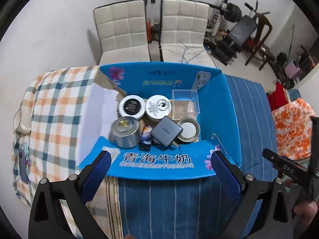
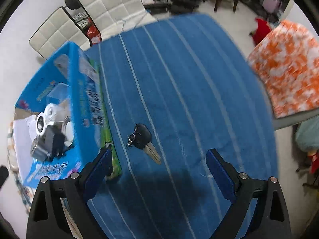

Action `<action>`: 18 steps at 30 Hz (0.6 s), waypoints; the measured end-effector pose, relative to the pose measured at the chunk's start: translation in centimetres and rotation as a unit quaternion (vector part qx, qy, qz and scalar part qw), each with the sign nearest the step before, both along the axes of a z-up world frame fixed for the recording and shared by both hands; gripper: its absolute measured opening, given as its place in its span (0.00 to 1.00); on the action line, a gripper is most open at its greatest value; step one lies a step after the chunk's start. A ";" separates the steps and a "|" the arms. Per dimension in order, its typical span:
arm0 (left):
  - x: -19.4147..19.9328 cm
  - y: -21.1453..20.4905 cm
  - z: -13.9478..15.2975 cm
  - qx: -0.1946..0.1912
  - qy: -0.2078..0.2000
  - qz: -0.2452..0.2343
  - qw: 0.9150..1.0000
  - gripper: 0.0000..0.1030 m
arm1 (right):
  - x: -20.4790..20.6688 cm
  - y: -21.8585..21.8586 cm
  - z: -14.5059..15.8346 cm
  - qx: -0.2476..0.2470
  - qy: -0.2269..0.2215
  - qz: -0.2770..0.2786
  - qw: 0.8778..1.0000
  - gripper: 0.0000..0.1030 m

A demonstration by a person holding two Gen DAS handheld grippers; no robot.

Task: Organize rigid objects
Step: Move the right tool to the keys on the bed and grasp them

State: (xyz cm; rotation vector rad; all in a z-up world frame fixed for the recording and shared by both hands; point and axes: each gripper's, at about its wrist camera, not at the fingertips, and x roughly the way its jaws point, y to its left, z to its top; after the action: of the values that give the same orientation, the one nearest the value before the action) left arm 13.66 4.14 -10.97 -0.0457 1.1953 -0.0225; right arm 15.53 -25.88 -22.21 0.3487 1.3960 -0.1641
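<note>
Your right hand-held gripper (image 2: 157, 171) hung wide open and empty over the blue-striped cloth (image 2: 199, 79) on the bench. The key (image 2: 146, 139) lay flat on that cloth just beyond the fingertips and between their lines, its blade pointing back toward you, with a small ring at the far end of its black head. It sat near the box (image 2: 93, 103), just off the box's right wall, and it was the only loose item I could see outside.

The risk, as I judged it, lay in the key being so thin. Closing from above could have pinched cloth instead of metal, or skidded the key sideways. The left finger (image 2: 99, 169) also stood very near the box's wall, so a sideways drift might have knocked it. That view was blurred, so exact clearances could not be read.

Your left hand-held gripper (image 1: 159, 169) was likewise wide open and held nothing, poised over the box's near flap.

Inside the box, nearest that flap, sat a metal tin (image 1: 124, 132), a small patterned object I could not identify, a grey charger (image 1: 166, 131) resting tilted, and an open round tin (image 1: 188, 129). Behind them stood two white jars (image 1: 131, 106), side by side, and a clear case (image 1: 185, 103). A small carton (image 1: 201, 79) leaned in the far right corner. The floor looked crowded, so a dropped key could have landed on the charger and slid.
</note>
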 end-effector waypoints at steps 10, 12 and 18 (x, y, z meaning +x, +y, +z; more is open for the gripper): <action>3.4 -3.0 -5.5 0.024 0.055 -0.037 0.998 1.00 | 3.4 -1.0 -5.9 0.077 0.012 -0.056 0.995 0.91; 3.6 -3.1 -6.0 0.019 0.060 -0.038 0.997 1.00 | 3.3 -1.1 -5.4 0.045 0.011 -0.058 0.997 0.82; 3.7 -3.1 -6.8 0.010 0.073 -0.041 0.996 1.00 | 2.6 -1.3 -7.8 0.074 0.058 -0.044 0.995 0.74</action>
State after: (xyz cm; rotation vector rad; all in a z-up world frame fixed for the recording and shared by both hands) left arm 17.36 1.06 -17.76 0.0195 1.3428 -0.0816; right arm 18.11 -27.15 -30.05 0.5324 1.5119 -0.1552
